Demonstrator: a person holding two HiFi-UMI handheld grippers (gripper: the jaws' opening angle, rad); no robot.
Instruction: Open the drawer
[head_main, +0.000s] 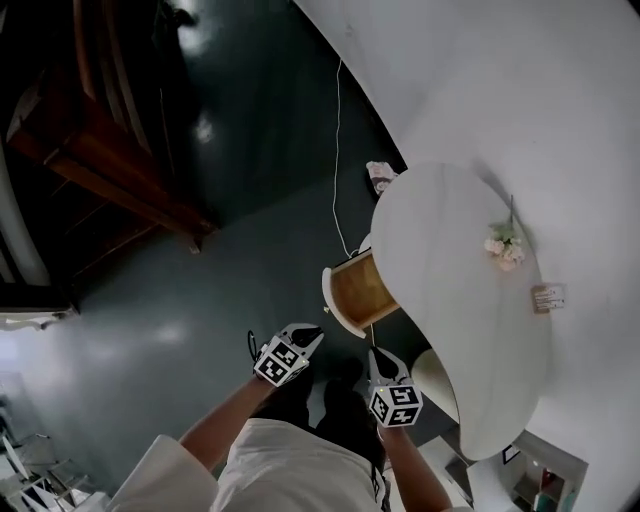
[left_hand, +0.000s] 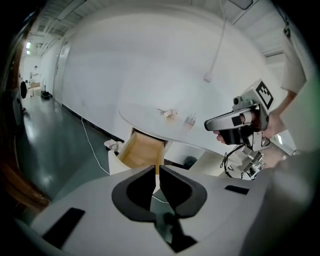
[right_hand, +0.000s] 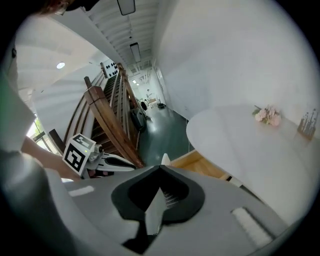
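Note:
The drawer (head_main: 358, 288) stands pulled out from under the white round-edged table (head_main: 450, 320), its pale wood inside showing. It also shows in the left gripper view as the drawer (left_hand: 142, 150) and in the right gripper view as the drawer (right_hand: 200, 164). My left gripper (head_main: 310, 333) hangs in the air just short of the drawer front, touching nothing. Its jaws (left_hand: 156, 175) stand only a narrow slit apart, with nothing between them. My right gripper (head_main: 381, 356) hovers beside it near the table edge, its jaws (right_hand: 160, 169) closed together and empty.
A small bunch of flowers (head_main: 503, 245) and a little card stand (head_main: 548, 296) sit on the tabletop. A thin cable (head_main: 337, 150) runs down the wall to the floor by a crumpled cloth (head_main: 380, 177). A wooden staircase (head_main: 100, 150) rises at the left over dark green floor.

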